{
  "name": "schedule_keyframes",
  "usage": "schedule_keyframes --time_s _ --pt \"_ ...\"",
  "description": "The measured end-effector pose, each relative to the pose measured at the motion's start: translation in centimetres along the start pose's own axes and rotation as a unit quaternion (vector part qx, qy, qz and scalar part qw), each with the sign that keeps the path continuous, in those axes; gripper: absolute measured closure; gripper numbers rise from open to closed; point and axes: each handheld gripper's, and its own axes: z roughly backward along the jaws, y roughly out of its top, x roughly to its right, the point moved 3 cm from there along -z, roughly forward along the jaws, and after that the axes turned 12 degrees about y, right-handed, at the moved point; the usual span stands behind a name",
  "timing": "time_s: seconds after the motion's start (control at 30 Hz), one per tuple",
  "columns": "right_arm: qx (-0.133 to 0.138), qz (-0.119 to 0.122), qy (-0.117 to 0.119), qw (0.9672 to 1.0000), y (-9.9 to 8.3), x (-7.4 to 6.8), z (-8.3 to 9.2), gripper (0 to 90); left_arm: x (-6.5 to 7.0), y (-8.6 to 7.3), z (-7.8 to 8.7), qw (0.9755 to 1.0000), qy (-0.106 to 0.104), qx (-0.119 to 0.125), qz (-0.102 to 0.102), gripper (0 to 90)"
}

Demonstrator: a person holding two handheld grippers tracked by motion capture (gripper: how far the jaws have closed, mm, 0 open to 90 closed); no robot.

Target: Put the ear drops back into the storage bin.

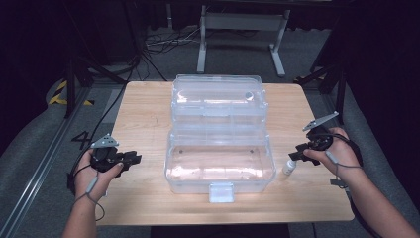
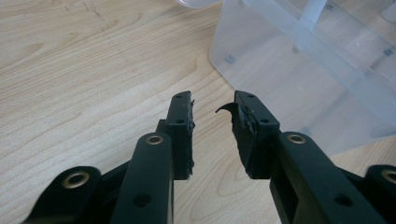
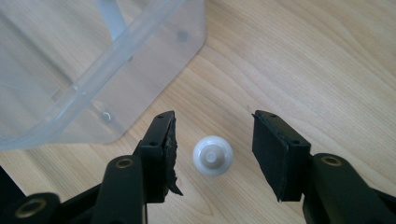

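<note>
On the pale wooden counter (image 1: 148,119), the left hand-held gripper (image 1: 130,159) rests with its jaws parted and nothing between them, just left of the clear plastic hinged storage box (image 1: 220,163). To the right of the box stands the small white round-capped plastic bottle (image 3: 213,155). It sits between the 2 spread jaws of the right hand-held gripper (image 3: 212,156), touching neither pad.

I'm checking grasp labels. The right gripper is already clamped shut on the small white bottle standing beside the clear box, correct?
Not quite. The right gripper is open: in the right gripper view its jaws stand on either side of the small white bottle with a gap on both sides, pads not touching it. The rest holds: the bottle stands on the table beside the clear box.
</note>
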Motion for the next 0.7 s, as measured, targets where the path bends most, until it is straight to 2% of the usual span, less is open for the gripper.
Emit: schedule_keyframes --time_s 0.3,0.43,0.53,0.7 --pt "-0.051 0.009 -0.007 0.9987 -0.3 -0.2 -1.3 52.1 -0.1 0.0 0.0 1.0000 0.001 0.000 0.002 68.9" --pt "-0.065 0.012 -0.012 0.9978 -0.4 -0.1 -1.7 52.2 -0.1 -0.1 0.0 1.0000 0.001 -0.001 0.002 68.9" --pt "-0.086 0.016 -0.019 0.9960 -0.6 0.1 -2.4 53.2 -0.2 -0.1 0.0 1.0000 0.001 -0.001 0.002 69.0" --pt "-0.099 0.019 -0.022 0.9947 -0.6 0.3 -2.9 55.2 -0.2 -0.1 0.0 1.0000 0.001 -0.001 0.001 69.0"
